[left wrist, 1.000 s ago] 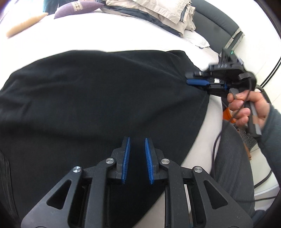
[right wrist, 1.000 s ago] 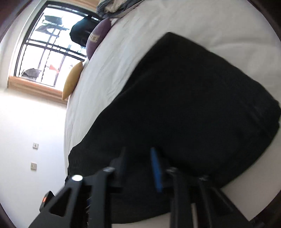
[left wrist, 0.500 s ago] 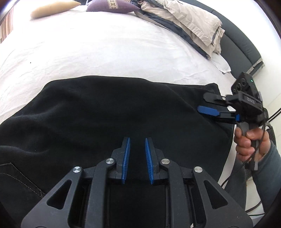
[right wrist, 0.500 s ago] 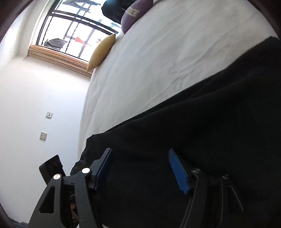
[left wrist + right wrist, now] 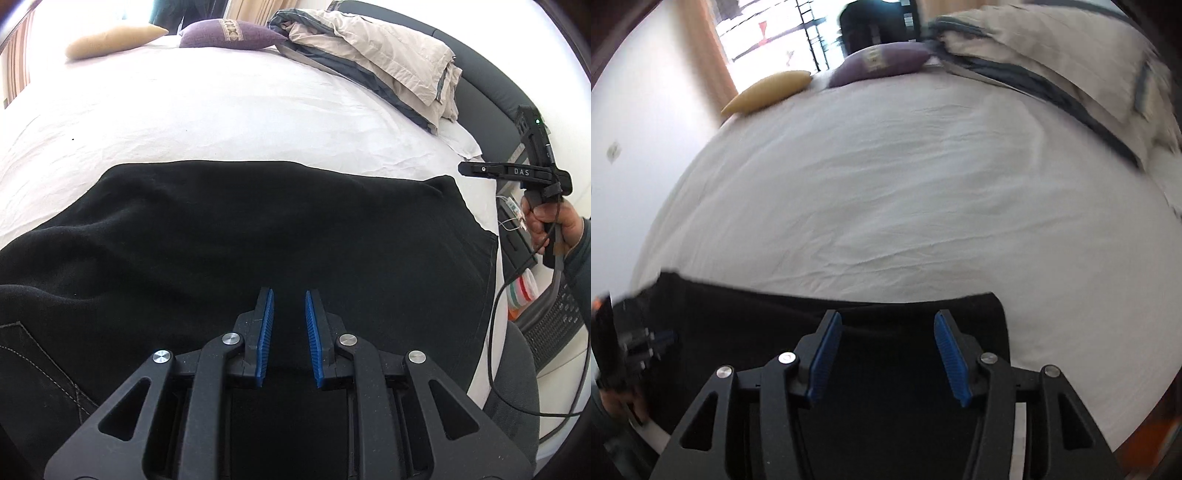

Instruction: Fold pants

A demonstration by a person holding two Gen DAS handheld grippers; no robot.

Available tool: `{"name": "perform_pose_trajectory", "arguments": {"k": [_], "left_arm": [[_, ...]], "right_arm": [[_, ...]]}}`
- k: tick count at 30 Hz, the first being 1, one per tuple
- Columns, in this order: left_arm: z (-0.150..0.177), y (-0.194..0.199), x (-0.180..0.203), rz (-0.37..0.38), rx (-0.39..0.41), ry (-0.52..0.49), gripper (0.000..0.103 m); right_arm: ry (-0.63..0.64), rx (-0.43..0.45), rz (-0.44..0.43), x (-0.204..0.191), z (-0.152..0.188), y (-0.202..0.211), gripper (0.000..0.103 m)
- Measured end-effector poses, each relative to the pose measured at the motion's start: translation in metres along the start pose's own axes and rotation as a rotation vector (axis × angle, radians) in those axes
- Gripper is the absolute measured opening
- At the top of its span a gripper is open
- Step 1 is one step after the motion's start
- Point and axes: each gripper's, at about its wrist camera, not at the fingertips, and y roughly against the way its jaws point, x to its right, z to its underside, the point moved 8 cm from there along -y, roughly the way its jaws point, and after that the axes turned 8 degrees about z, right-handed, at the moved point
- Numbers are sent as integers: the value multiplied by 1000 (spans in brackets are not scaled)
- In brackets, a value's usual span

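Lying on the bed [image 5: 229,122] beneath both spread, empty tongs, the black pants [image 5: 258,236] are best folded by pinching matching edges with left tongs [image 5: 287,321] and right tongs [image 5: 886,350] together.

Pants [image 5: 258,236] spread across the near side of the bed [image 5: 229,122], left gripper [image 5: 288,314] over their near part, right gripper [image 5: 886,339] above their right end, two pillows [image 5: 229,34] at the far edge, bundled duvet [image 5: 376,55] to their right
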Motion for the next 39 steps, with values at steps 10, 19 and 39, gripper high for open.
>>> {"name": "perform_pose_trajectory", "arguments": {"k": [10, 19, 39], "left_arm": [[1, 3, -4, 65, 29, 41, 17], [-1, 6, -5, 72, 36, 50, 17], [-4, 8, -11, 91, 42, 65, 17]], "right_arm": [[451, -186, -90, -63, 11, -47, 36], [616, -132, -6, -75, 35, -46, 5], [379, 106, 298, -22, 46, 1, 1]]}}
